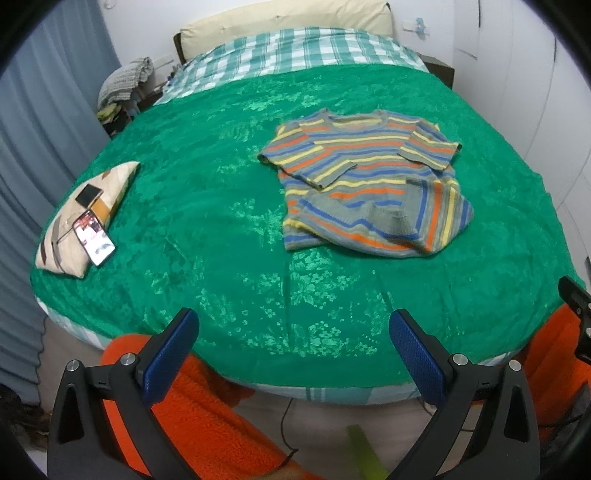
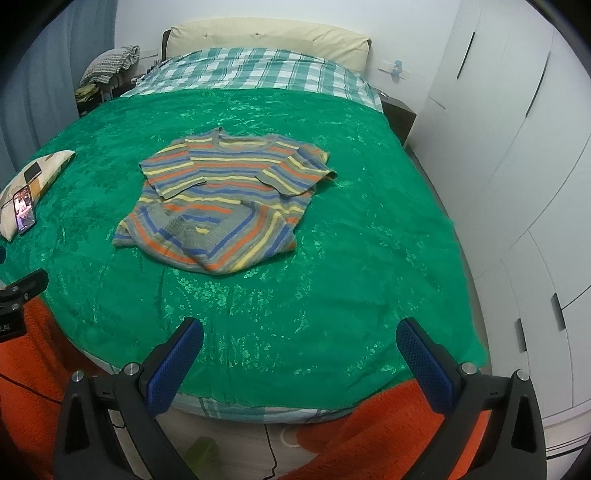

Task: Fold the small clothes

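Note:
A small striped sweater in grey, orange, blue and yellow lies on the green bedspread. Both sleeves are folded in over the chest and the bottom hem is rumpled upward. It also shows in the right wrist view, left of centre. My left gripper is open and empty, held over the bed's near edge, well short of the sweater. My right gripper is open and empty, also over the near edge, apart from the sweater. Part of the right gripper's body shows at the right edge of the left wrist view.
A small patterned cushion with a lit phone and a dark card lies at the bed's left side. A checked sheet and cream pillow are at the head. White wardrobe doors stand right. Orange rug lies on the floor below.

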{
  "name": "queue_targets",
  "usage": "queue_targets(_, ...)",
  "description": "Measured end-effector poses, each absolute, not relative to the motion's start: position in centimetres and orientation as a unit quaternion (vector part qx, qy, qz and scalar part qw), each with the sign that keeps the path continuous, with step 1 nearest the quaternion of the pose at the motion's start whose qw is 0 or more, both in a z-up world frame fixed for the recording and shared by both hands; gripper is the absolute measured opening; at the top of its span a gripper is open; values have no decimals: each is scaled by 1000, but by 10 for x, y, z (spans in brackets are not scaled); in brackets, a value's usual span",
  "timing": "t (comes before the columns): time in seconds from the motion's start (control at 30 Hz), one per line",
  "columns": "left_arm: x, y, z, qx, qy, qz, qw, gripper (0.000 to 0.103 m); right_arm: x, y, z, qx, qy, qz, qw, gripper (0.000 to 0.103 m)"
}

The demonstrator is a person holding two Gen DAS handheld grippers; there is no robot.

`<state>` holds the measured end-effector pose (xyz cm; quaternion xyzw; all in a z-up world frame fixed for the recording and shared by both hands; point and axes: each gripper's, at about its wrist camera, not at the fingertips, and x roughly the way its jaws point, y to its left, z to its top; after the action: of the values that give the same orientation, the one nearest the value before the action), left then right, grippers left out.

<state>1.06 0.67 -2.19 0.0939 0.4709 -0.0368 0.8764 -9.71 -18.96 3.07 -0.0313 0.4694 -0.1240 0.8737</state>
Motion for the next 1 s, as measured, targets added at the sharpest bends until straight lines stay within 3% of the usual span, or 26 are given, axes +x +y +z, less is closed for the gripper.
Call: queue_targets(1.0, 9, 4, -30, 100, 479, -44, 871, 103, -99, -194, 28, -28, 474, -130, 870, 103)
